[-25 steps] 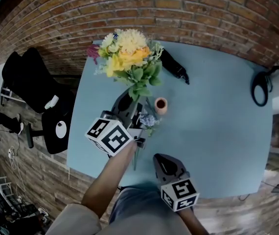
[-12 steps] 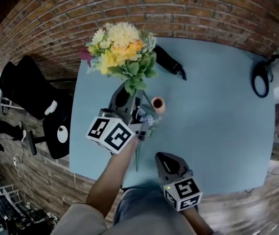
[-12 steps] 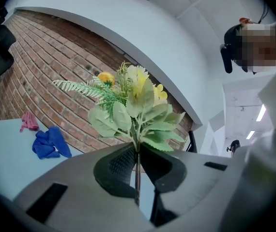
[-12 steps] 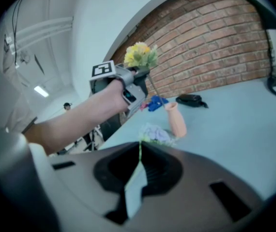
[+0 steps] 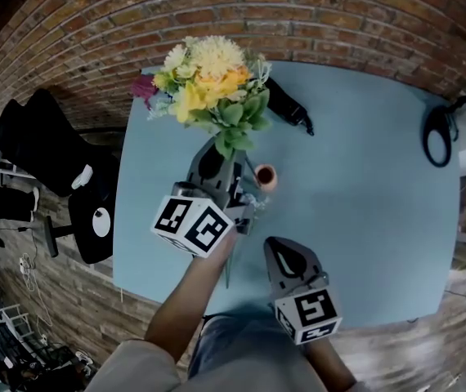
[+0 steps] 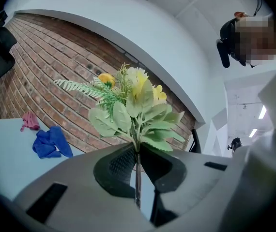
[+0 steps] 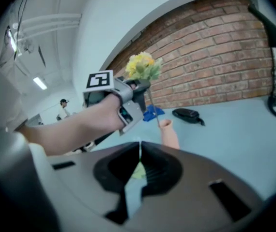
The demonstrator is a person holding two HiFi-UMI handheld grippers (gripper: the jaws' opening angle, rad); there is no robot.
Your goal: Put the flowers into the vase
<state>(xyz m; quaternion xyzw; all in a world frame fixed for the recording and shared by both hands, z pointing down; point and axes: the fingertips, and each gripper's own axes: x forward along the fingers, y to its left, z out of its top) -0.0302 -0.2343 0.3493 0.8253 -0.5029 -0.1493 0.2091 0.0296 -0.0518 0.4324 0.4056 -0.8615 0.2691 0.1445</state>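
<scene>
1. Left gripper (image 6: 137,150) - fingers pinched narrow on the stem of the flowers (image 5: 208,84), with the bunch held up over the far-left part of the table (image 5: 364,211).
2. I'd say the step in hand is bringing the stem end to the vase (image 5: 266,175). The vase stands upright just right of that gripper and looks empty to me - the stem tip is near the mouth, not in it.
3. The next move needs the stem lined up over that small mouth before lowering.
4. Right gripper (image 7: 139,145): fingers closed together, gripping nothing I can see, low near the table's front edge.
</scene>
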